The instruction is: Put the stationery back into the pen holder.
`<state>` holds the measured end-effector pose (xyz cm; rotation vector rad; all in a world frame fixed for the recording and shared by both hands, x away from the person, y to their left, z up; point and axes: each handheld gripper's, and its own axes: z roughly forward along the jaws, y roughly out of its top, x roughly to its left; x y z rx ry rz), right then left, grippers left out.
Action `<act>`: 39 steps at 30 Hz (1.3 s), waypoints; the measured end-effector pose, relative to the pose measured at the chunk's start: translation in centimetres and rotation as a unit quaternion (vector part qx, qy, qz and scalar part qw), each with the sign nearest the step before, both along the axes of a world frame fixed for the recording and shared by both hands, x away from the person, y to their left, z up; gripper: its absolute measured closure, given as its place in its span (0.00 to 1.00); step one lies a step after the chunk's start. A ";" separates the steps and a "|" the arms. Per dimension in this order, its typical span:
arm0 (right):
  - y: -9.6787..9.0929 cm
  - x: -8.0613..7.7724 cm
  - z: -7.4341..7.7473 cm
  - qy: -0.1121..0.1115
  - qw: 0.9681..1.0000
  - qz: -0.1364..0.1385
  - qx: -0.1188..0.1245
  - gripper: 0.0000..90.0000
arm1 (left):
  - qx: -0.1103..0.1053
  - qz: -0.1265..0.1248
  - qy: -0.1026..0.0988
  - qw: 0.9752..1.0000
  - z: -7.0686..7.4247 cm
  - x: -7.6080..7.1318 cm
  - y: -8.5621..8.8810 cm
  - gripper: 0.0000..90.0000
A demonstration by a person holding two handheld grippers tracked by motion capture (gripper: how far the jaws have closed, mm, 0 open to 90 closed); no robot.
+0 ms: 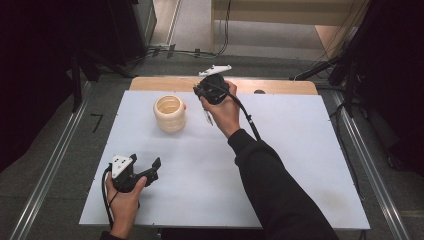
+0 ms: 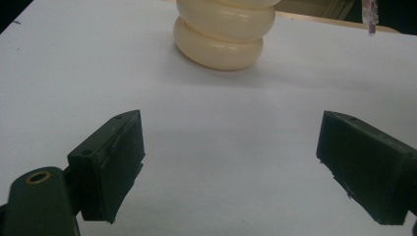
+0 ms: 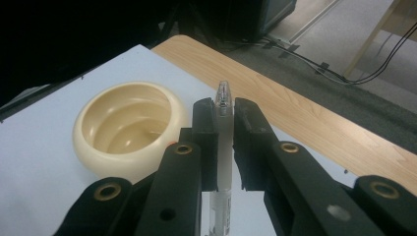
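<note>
The right claw (image 3: pixel 224 142) is clenched on a pen (image 3: pixel 224 147), with both black jaws pressed against the barrel. The pen stands roughly upright between the jaws; its clear capped end rises above them and the lower barrel hangs below. In the high view the right claw (image 1: pixel 207 95) is held above the far part of the worktop (image 1: pixel 300 165), just right of the cream holder (image 1: pixel 170 113), with the pen (image 1: pixel 207 117) pointing down under the hand.

The left claw (image 2: pixel 231 167) is released: its 2 jaws stand wide apart with nothing between them. In the high view it rests low near the front left corner of the worktop, well apart from the holder.

Progress, as judged from these views: the pen is picked up and carried near the holder, so the grasp is done. Placement is left; the pen is beside the opening, not yet over or inside it.

The pen is slim, with a white barrel and a transparent end; printing on the lower barrel is too blurred to read. The holder is a ribbed, ring-stacked cream vessel, open at the top and apparently empty. It stands upright on the white worktop.
</note>
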<state>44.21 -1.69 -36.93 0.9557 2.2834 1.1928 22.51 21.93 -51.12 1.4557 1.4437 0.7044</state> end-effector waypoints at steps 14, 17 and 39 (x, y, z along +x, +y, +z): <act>1.8 0.5 1.0 -0.011 1.000 0.006 0.003 0.87 | -0.007 -0.002 -0.003 1.000 0.0 0.0 0.1 0.13; 2.1 0.5 1.2 -0.011 1.000 0.006 0.004 0.87 | -0.008 -0.003 -0.003 1.000 0.0 0.0 0.1 0.13; 4.4 1.1 2.2 -0.017 1.000 0.015 0.009 0.87 | -0.010 -0.002 -0.005 1.000 0.1 0.1 0.2 0.13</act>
